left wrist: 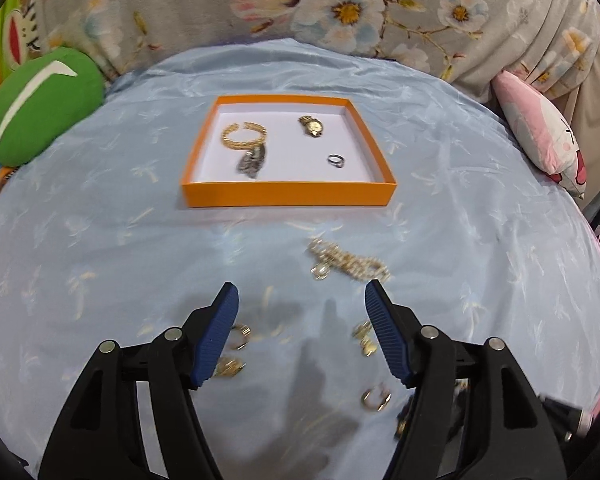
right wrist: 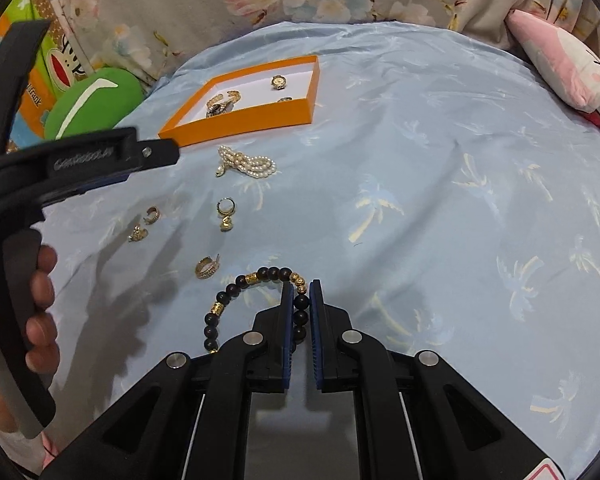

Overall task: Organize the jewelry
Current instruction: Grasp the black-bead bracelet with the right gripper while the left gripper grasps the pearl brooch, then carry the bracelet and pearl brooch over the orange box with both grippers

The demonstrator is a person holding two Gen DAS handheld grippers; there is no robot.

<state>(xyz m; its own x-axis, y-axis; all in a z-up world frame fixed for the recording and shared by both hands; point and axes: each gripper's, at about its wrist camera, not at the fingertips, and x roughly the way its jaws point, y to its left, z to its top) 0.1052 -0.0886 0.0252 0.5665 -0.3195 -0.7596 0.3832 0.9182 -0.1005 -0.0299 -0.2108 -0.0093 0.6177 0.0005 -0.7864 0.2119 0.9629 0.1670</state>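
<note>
While the right gripper (right wrist: pixel 301 294) is clamped on a dark bead bracelet (right wrist: pixel 236 300) lying well in front of the orange box (left wrist: pixel 288 194), the left gripper (left wrist: pixel 302 300) hangs with jaws apart and nothing between them. Pearls (left wrist: pixel 346 264) lie just before the box; blurred gold pieces, perhaps earrings (left wrist: pixel 376 400), nearer.

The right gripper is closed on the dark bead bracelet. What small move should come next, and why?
Probably lift the right gripper a little and carry the dark bead bracelet toward the orange box. Its jaws already pinch the beads, and the box, holding other jewelry, lies ahead to the left.
</note>
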